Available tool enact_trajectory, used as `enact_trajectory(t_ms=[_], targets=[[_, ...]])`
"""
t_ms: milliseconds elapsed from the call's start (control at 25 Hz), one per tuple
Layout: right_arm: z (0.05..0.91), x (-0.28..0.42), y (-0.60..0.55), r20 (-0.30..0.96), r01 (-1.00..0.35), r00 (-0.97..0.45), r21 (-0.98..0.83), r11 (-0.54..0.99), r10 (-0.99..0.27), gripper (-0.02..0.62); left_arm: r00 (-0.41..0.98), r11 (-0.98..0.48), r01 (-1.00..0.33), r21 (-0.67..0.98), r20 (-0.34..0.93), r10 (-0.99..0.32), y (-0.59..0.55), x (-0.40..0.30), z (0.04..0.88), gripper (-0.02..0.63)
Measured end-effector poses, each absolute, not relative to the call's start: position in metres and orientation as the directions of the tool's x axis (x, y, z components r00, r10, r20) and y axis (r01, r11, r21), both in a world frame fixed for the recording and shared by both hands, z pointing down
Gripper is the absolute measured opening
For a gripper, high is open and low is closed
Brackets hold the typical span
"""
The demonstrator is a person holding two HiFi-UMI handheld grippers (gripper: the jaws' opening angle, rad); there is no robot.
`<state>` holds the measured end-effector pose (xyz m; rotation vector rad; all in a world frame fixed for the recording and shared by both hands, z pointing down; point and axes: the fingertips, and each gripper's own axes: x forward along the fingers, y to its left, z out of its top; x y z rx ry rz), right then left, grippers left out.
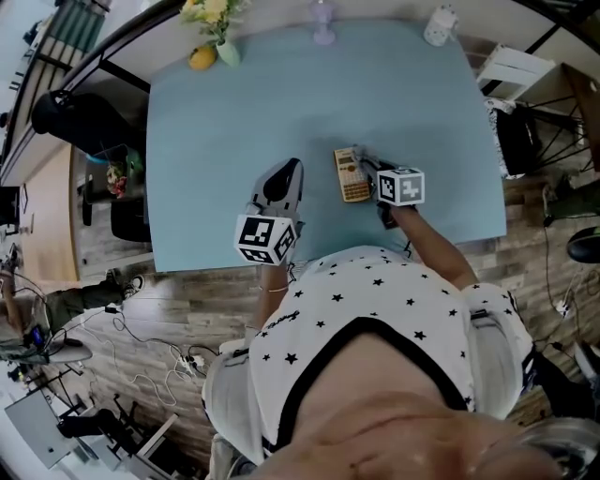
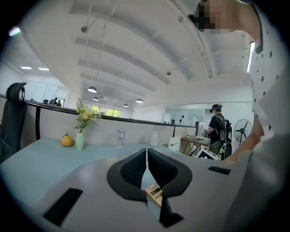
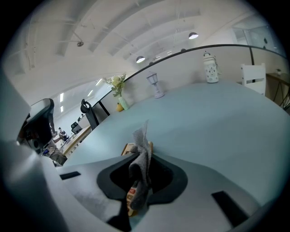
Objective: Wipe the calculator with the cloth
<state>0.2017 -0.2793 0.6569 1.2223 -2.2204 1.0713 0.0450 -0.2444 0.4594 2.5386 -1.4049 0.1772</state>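
We're in an open office room with a white beamed ceiling and a wood floor (image 1: 187, 309) with cables running across it. The table (image 1: 234, 131) is pale blue and mostly bare. A black chair (image 1: 70, 117) sits off its left side and a white chair (image 3: 253, 74) off the far right. In the left gripper view a person (image 2: 217, 129) stands in the background next to a fan (image 2: 243, 129).

Four props line the table's far edge, well apart from the work: vase (image 1: 223, 42) with yellow flowers, orange fruit (image 1: 202, 58) just beside it, clear lamp (image 1: 323, 23), white jar (image 1: 439, 23). Nothing blocks the path to the calculator.

The left gripper (image 1: 292, 167) is over the table just left of the calculator (image 1: 352, 175), not touching it. Its jaws are pressed together with nothing between them.

The right gripper (image 1: 367, 161) is at the calculator's right far corner, jaws pinching the grey cloth (image 3: 141, 152). The cloth sticks up past the jaw tips and hangs over the calculator. The calculator lies flat near the table's middle, nearer the front edge. We can't tell whether the cloth touches it.
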Motion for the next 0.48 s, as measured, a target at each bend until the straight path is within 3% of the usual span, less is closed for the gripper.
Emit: enact_trajectory(t_ms=[480], targets=[[0.635,0.184,-0.280,0.602,-0.813,-0.582,-0.419,0.403,-0.547,0.050,0.514,-0.492,-0.858,0.148,0.217,-0.830,-0.242,0.039,0.460,0.035]])
